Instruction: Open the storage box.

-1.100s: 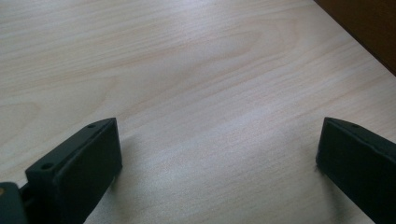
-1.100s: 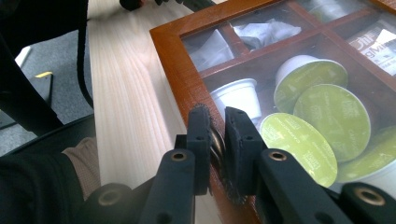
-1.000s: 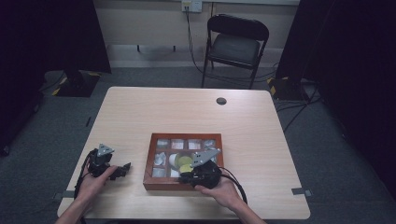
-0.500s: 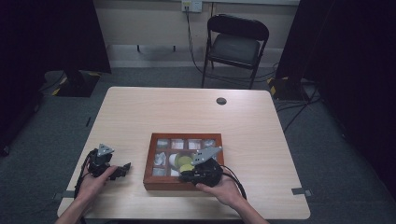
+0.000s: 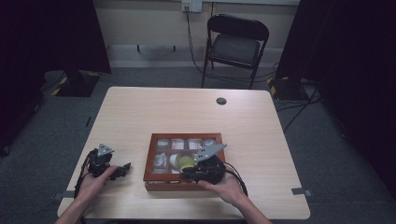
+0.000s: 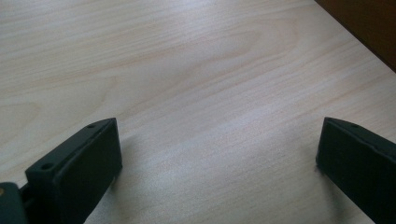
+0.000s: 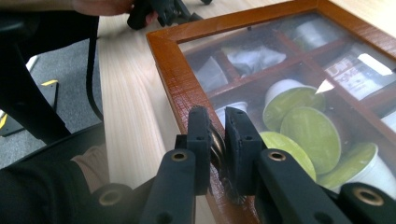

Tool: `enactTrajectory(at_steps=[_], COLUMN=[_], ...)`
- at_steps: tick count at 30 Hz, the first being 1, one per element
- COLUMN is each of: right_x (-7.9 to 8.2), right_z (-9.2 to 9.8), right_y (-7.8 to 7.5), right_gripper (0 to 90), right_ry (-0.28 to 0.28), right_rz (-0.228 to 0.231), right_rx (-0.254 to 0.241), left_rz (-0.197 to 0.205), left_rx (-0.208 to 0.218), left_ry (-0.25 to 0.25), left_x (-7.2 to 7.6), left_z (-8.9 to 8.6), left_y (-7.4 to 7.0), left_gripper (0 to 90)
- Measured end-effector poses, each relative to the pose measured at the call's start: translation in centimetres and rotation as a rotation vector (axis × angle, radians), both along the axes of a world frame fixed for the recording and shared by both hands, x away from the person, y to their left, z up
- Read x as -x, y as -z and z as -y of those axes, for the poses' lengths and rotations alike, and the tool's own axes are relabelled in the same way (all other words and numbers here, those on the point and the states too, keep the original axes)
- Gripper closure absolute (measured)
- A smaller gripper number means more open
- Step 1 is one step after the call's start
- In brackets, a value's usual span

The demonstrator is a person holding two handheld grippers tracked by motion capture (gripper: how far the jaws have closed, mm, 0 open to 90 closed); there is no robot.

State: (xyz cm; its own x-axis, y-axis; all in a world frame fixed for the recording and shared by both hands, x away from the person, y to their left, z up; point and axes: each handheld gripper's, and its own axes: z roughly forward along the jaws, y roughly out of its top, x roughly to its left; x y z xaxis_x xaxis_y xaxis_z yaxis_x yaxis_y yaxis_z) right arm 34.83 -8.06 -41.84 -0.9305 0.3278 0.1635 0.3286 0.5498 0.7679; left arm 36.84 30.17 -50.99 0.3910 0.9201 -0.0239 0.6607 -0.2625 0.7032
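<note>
A reddish wooden box [image 5: 148,161] with a glass lid lies near the table's front edge; its compartments hold green-topped pods [image 5: 183,162] and white packets. My right gripper [image 5: 186,174] sits over the box's front rail. In the right gripper view, the right gripper [image 7: 217,135] is shut on a small metal knob [image 7: 217,150] on the lid frame [image 7: 168,60], beside the green pods [image 7: 303,126]. My left gripper [image 5: 122,169] rests on the table left of the box. Its jaws [image 6: 215,158] stand wide open over bare wood with nothing between them.
A black folding chair [image 5: 236,42] stands beyond the far edge of the table. A small black round disc [image 5: 221,101] sits at the back middle of the tabletop [image 5: 187,116]. The box's side [image 6: 373,23] shows at the upper right of the left gripper view.
</note>
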Motion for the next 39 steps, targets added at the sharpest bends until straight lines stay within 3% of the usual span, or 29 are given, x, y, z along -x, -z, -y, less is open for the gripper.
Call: enactTrajectory(at_steps=[6,39], right_x=[-0.3,-1.4], right_z=[0.2,0.4], right_y=[-0.9,-3.0], right_gripper=[80.8,80.9], right_ry=[0.01,0.036], right_rz=[-0.013,-0.041], right_rx=[-0.031,-0.103], left_rz=[0.0,0.002], left_rx=[0.0,-0.002], left_ry=[0.0,0.0], left_x=[0.0,-0.1], left_z=[0.0,0.0], left_y=[0.0,0.0], left_gripper=[0.0,0.0])
